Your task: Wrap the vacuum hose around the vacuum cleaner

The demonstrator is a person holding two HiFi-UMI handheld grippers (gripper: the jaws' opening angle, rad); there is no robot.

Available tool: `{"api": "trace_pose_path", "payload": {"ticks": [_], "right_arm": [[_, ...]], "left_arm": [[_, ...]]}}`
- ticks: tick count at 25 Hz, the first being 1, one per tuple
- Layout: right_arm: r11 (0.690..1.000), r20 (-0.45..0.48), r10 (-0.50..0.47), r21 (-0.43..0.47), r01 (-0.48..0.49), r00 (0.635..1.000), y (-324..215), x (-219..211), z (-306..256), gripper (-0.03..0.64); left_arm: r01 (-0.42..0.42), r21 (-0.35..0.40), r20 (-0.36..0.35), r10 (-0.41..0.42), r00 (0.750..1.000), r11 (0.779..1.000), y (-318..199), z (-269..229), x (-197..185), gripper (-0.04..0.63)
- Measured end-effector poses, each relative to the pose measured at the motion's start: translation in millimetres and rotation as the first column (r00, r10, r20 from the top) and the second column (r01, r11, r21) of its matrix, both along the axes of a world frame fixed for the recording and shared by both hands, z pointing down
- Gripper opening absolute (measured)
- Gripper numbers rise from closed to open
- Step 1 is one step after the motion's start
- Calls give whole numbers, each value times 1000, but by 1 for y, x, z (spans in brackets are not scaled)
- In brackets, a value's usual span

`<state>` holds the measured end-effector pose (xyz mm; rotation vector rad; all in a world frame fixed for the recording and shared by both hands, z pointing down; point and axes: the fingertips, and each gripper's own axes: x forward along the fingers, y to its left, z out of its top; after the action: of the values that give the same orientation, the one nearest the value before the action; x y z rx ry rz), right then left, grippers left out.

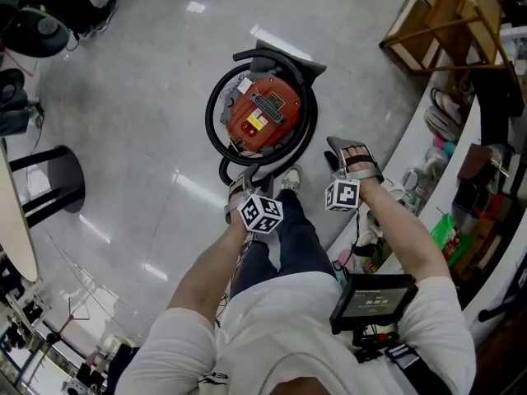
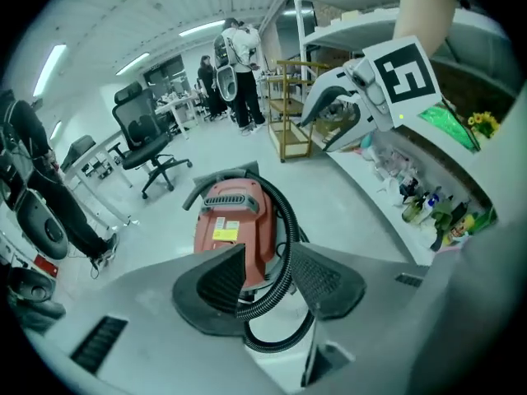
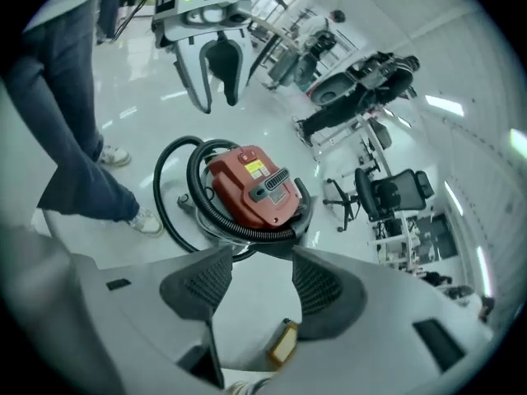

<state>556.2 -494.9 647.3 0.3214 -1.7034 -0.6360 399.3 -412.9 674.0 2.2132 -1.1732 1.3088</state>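
Note:
A red vacuum cleaner [image 1: 262, 112] [image 2: 230, 220] [image 3: 251, 183] stands on the glossy floor, and its black ribbed hose [image 1: 211, 113] [image 3: 196, 194] is coiled round the body. Just in front of it, my left gripper [image 1: 239, 186] [image 2: 268, 259] is shut on the hose [image 2: 286, 237], which runs slantwise between the pads and touches both. A loose loop of hose hangs below the jaws. My right gripper [image 1: 346, 151] [image 3: 262, 263] hovers to the right of the vacuum cleaner. It is open, with only floor between its fingers.
My shoe [image 1: 290, 177] is close to the vacuum's near side. A counter with bottles [image 1: 461, 204] and a wooden rack [image 1: 445, 23] line the right. A black stool [image 1: 53, 179] stands at the left, and an office chair [image 2: 144, 134] and people [image 2: 235, 56] are farther back.

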Motion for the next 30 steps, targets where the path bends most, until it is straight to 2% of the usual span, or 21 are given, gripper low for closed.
{"api": "trace_pose_path", "payload": {"ticks": [3,6,10,12,15,18,21,26,30], "right_arm": [[992,73,127,-8,-127,989,11,2,-23,229],[977,151,214,-20,-213,965,24,9,-22,229],[936,257,348,-37,-351,901,43,7,-54,229],[898,317,430,-56,-436,845,55,2,-77,229],[833,401,537,-112,-542,742,76,-8,-103,229],[783,487,597,-183,-594,637,95,-26,-127,227],[757,572,619,-250,-604,538,115,-47,-156,225],[720,692,633,-363,-592,346,157,-70,-208,180],[702,738,630,-408,-584,241,199,-78,-235,158]], "left_arm": [[5,63,-35,-2,999,998,3,-25,-8,164],[46,119,-62,-39,997,992,9,-25,-11,143],[94,190,-118,-72,990,977,17,-57,-21,110],[106,227,-146,-74,986,968,22,-82,-29,98],[122,270,-193,-70,979,955,32,-114,-39,83],[145,312,-238,-71,969,939,43,-141,-49,64],[166,346,-279,-68,958,923,57,-164,-57,46],[175,405,-352,-24,936,898,84,-210,-61,8],[169,434,-392,16,920,885,112,-238,-63,5]]}}
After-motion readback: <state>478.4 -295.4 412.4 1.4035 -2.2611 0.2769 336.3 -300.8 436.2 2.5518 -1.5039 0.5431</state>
